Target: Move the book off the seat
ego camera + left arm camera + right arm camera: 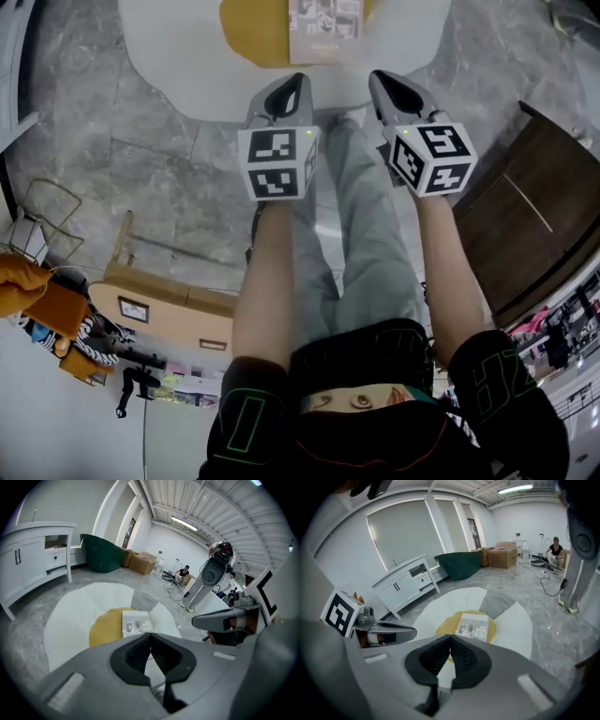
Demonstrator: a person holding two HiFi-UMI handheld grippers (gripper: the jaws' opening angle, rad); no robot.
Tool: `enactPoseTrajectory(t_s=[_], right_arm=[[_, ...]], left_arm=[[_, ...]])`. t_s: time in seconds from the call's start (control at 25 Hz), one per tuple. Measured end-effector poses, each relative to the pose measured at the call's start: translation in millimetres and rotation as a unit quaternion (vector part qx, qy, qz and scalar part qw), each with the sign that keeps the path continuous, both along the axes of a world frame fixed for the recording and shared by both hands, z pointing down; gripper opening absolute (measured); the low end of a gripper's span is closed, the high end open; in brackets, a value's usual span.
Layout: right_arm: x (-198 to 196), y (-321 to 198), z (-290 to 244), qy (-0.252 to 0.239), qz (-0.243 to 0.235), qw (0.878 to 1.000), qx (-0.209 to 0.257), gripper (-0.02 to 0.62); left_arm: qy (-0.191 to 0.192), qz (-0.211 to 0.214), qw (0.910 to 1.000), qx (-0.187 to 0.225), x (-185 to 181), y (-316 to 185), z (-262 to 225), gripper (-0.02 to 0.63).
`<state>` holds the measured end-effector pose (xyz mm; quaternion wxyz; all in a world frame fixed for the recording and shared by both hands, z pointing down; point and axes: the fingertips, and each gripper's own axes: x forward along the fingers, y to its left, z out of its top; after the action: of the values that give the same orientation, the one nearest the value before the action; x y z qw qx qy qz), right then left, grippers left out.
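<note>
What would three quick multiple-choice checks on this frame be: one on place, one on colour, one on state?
1. Where is the book?
A) on the floor
B) on the seat cushion
C) between a gripper's jaws

2. What colour is the seat cushion?
A) yellow
B) green
C) red

3. How are the left gripper and right gripper?
A) both open
B) both shut and empty
C) both shut on the book

Answers:
1 B: both gripper views show the book lying flat on the cushion.
2 A: yellow shows around the book in every view.
3 B: in each gripper view the pads meet with nothing between them.
</note>
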<state>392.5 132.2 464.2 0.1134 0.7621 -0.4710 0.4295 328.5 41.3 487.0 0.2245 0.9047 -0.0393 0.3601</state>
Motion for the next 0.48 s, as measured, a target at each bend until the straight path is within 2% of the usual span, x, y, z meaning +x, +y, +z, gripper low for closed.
enactPoseTrajectory(t_s=[0.12, 0.44, 0.48], right_arm=[[13.5, 2.8, 34.6, -0.010, 0.010, 1.000, -0.010, 0.003], [54.2, 17.2, 113.0, -0.022, 0.027, 0.999, -0.030, 0.003], [56.0, 19.0, 121.1, -0.029, 0.027, 0.999, -0.034, 0.038]], left_arm=[[-0.014, -0.007, 0.9998, -0.010, 12.6, 1.8, 29.5, 0.012], [-0.051, -0.017, 0.9986, -0.003, 43.0, -8.1, 108.3, 0.015], [-0.054, -0.016, 0.9984, -0.005, 45.5, -7.4, 115.4, 0.017]])
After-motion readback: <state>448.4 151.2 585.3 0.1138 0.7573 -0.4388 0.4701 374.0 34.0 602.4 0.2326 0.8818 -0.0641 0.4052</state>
